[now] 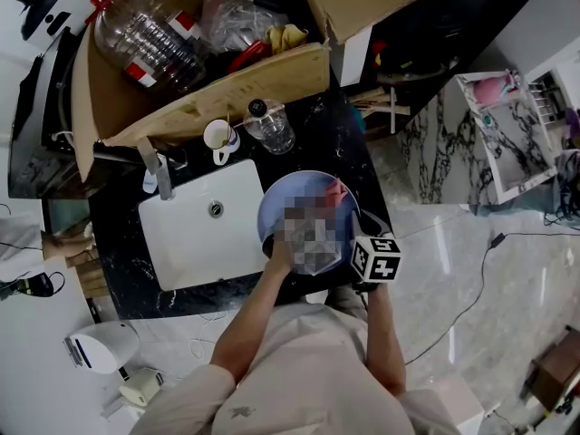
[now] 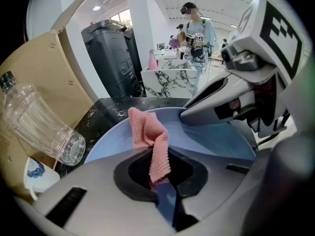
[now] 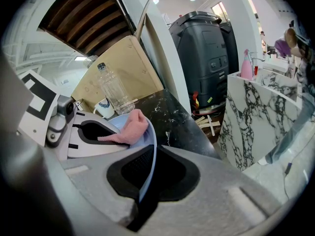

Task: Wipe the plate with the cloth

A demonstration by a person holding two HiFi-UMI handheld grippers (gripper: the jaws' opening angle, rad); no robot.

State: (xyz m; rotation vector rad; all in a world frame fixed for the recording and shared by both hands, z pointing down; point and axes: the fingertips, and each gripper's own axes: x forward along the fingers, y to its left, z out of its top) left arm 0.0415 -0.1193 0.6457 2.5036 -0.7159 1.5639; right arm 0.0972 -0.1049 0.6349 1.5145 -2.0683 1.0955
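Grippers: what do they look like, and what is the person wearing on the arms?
The left gripper and right gripper are smooth grey plastic shells with black fingers. Each carries a white cube printed with black square markers. The person wears a pale short-sleeved shirt, so the forearms are bare.

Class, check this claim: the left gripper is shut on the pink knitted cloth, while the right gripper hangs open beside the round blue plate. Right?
Not quite. The right gripper view shows the right gripper with its fingers shut on the rim of the round blue plate, not open beside it. The left gripper is shut on the pink knitted cloth.
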